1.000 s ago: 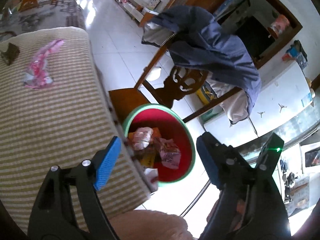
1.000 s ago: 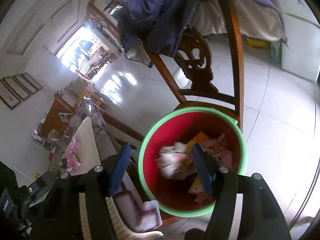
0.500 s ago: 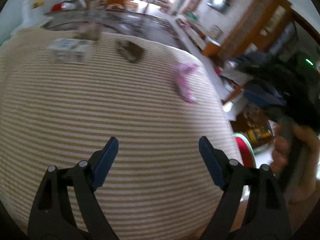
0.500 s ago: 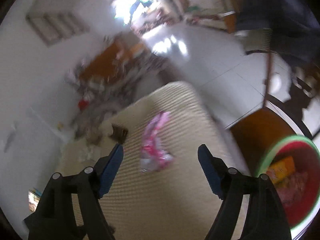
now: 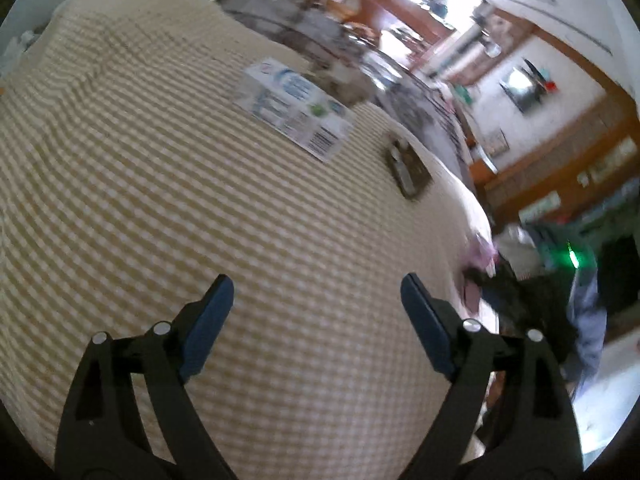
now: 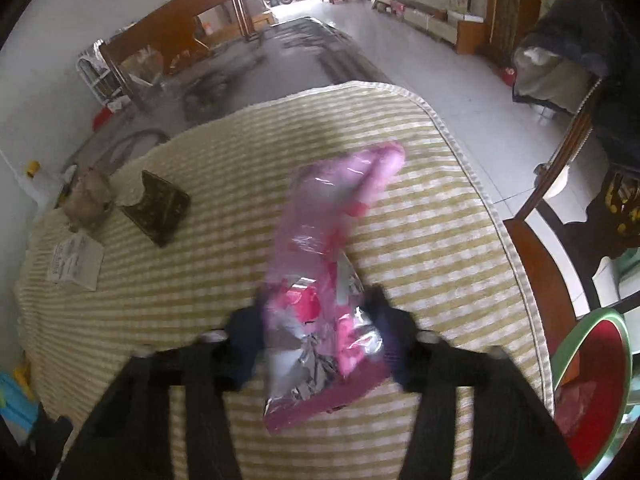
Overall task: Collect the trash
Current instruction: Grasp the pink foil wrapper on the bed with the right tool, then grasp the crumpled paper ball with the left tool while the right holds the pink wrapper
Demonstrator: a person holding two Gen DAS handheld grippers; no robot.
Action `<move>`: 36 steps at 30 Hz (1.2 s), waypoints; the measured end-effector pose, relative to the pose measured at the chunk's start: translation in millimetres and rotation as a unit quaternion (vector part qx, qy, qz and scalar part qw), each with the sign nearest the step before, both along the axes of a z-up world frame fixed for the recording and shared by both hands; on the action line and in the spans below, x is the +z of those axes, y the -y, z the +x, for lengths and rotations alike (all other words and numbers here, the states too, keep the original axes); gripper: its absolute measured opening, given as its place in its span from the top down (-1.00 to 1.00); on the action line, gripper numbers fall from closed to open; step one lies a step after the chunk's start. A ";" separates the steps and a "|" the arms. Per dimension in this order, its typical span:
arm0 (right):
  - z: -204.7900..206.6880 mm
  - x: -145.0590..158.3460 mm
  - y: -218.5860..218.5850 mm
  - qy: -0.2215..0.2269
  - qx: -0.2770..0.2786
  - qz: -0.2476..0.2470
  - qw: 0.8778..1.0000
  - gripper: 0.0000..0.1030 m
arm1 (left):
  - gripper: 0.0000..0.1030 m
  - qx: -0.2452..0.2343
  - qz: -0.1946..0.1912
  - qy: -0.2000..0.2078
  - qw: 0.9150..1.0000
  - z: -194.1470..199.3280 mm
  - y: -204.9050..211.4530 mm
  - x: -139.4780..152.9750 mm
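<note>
The right gripper (image 6: 320, 328) is closing its jaws on a crumpled pink and silver plastic wrapper (image 6: 320, 280), whose lower end is sitting between the blue pads while its long pink tail is stretching away across the cloth. The pads are pressing against the wrapper's sides. The left gripper (image 5: 316, 312) is opening, its jaws standing wide with nothing between them, hanging over a bare stretch of the beige and white striped woven tablecloth (image 5: 160, 200).

Ahead of the left gripper the cloth is lying open up to a flat white printed carton (image 5: 294, 108) near the far side and a small dark brown torn packet (image 5: 406, 166) to its right, close to where the cloth is curving down. In the right wrist view the same dark packet (image 6: 158, 208) is lying well to the left of the wrapper, with a crumpled tan paper wad (image 6: 90, 200) and the white carton (image 6: 76, 260) further left by the cloth's edge. The piped hem of the cloth (image 6: 460, 140) is running down the right side, just beyond the wrapper.

Past that hem, a round red bin with a green rim (image 6: 592, 380) is standing below, with scraps inside. A dark wooden chair (image 6: 568, 200) draped with a navy jacket (image 6: 580, 40) is standing beside it on the pale tiled floor (image 6: 440, 60).
</note>
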State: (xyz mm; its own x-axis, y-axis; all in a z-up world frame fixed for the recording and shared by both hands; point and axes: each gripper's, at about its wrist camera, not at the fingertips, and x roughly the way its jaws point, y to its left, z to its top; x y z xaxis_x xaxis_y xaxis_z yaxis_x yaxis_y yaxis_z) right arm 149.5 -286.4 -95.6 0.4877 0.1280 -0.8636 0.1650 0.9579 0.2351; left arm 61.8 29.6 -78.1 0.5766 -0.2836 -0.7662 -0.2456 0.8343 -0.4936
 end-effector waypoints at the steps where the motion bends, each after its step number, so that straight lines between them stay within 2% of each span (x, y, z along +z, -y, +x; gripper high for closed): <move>1: -2.9 3.6 1.7 0.008 0.001 0.012 1.000 0.42 | -0.61 0.013 0.003 -0.001 1.000 8.7 -3.8 0.3; 5: -11.6 19.0 1.9 0.032 0.010 0.053 0.998 0.46 | -0.63 0.058 0.051 0.001 0.997 45.3 -11.7 12.0; 9: -16.0 30.1 -3.9 0.051 0.031 0.066 0.996 0.46 | -0.66 0.089 0.106 0.014 0.990 79.9 -14.2 27.8; 11: -14.6 34.8 -6.5 0.058 0.039 0.071 0.995 0.46 | -0.66 0.056 0.172 0.034 0.983 104.2 0.3 39.7; 13: -14.0 39.8 -10.2 0.060 0.041 0.080 0.994 0.46 | -0.71 0.011 0.221 0.043 0.974 125.5 15.7 43.7; 15: -12.3 40.3 -10.4 0.059 0.042 0.092 0.993 0.46 | -0.72 -0.016 0.253 0.043 0.966 143.8 26.9 43.0; 18: -11.0 40.5 -10.4 0.058 0.042 0.101 0.992 0.45 | -0.73 -0.037 0.266 0.024 0.963 170.9 38.6 35.4; 22: -10.4 42.1 -9.7 0.060 0.044 0.112 0.991 0.45 | -0.73 -0.016 0.248 -0.002 0.969 197.2 37.7 22.7; 25: -10.8 44.5 -11.8 0.064 0.050 0.115 0.990 0.45 | -0.72 -0.020 0.265 -0.024 0.964 212.0 41.4 11.7; 26: -10.5 44.1 -13.1 0.064 0.052 0.115 0.990 0.45 | -0.69 -0.026 0.275 -0.028 0.961 216.4 43.3 9.0; 28: -9.7 43.6 -16.7 0.063 0.059 0.115 0.990 0.44 | -0.24 -0.044 0.277 -0.029 0.959 221.6 46.3 6.3; 29: -9.5 43.3 -17.9 0.062 0.062 0.115 0.990 0.44 | 0.09 -0.054 0.275 -0.036 0.959 224.4 47.9 4.0; 33: -9.5 43.5 -20.2 0.062 0.066 0.114 0.989 0.44 | 0.41 -0.071 0.268 -0.044 0.960 214.2 55.4 -0.4; 36: -9.6 43.5 -19.1 0.063 0.061 0.113 0.990 0.44 | 0.41 -0.093 0.248 -0.052 0.963 194.3 63.3 -4.7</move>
